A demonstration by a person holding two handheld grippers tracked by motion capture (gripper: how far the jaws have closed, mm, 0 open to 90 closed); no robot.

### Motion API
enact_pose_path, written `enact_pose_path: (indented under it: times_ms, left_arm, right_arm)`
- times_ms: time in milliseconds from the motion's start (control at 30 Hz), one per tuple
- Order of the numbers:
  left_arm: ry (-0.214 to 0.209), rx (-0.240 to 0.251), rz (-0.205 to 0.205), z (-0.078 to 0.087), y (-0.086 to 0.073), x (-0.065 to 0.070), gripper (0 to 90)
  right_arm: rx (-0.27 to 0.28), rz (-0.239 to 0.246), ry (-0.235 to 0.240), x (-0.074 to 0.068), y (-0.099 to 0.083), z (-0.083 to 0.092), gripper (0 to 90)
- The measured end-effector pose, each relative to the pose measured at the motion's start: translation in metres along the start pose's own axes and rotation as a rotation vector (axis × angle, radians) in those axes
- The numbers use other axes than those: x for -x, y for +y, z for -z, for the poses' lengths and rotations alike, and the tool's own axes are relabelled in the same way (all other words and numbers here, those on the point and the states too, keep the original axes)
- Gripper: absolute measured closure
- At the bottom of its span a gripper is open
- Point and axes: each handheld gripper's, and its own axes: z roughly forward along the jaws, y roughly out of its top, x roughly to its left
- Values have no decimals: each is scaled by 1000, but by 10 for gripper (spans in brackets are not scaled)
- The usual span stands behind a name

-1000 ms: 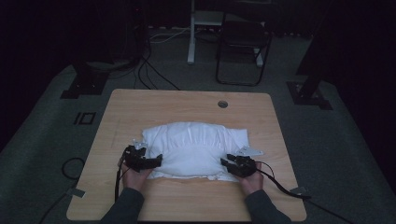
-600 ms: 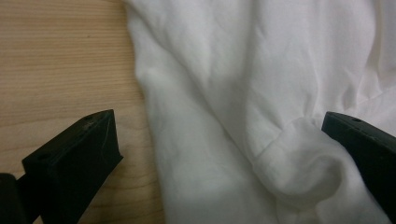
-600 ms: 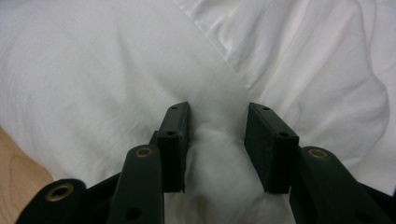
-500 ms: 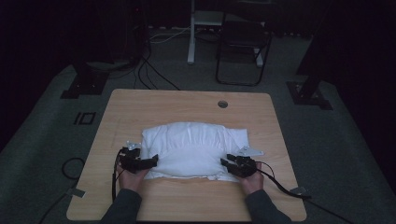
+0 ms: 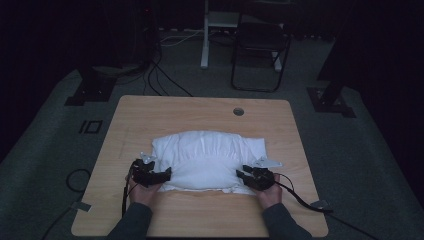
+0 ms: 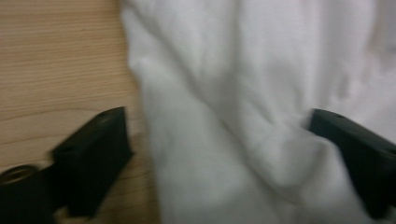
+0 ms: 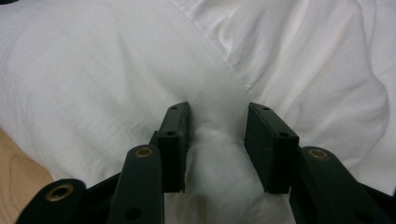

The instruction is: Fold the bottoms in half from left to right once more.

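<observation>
A puffy white pillow [image 5: 207, 157] lies across the near half of the wooden table [image 5: 200, 112]. At its near left corner my left gripper [image 5: 167, 172] stands open. Its jaws have just been closing a little, and the pillow's white fabric [image 6: 224, 93] lies between them. One left jaw rests over bare wood beside the cloth's edge. My right gripper [image 5: 240, 174] is at the near right corner, shut on a bunched fold of the pillow's fabric [image 7: 215, 144]. Both hands come in from the table's near edge.
A round cable hole [image 5: 238, 111] sits near the table's far edge. Beyond the table stand a dark chair [image 5: 260, 45] and a white post [image 5: 205, 35]. Cables [image 5: 160, 75] run over the grey floor, and the grippers' cables trail off the near edge.
The left gripper has shifted slightly at the pillow's left corner. The right gripper and the pillow have stayed where they were.
</observation>
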Motion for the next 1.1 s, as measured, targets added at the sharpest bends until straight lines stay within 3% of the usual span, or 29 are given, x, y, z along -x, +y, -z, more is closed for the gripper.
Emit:
enact_pose_path:
  times_ms: [200, 367, 500, 700, 800, 967, 1100]
  left_arm:
    - [-35, 20, -1, 2, -1, 7, 420]
    - [-118, 21, 16, 2, -1, 7, 654]
    - [-101, 35, -6, 3, 0, 10, 797]
    - [-122, 92, 32, 12, 4, 3, 824]
    - [-149, 122, 39, 19, 9, -2, 824]
    - [-150, 158, 16, 28, 20, -3, 824]
    - [-160, 190, 19, 33, 29, -1, 825]
  right_arm:
    - [3, 2, -1, 0, 0, 0, 590]
    - [3, 3, 0, 0, 0, 0, 590]
    - [3, 0, 2, 0, 0, 0, 590]
    - [-5, -1, 20, -3, 0, 2, 581]
    - [-27, 24, 0, -7, 7, 4, 544]
    - [53, 62, 5, -24, 34, 17, 509]
    - [72, 111, 25, -45, 55, 8, 497]
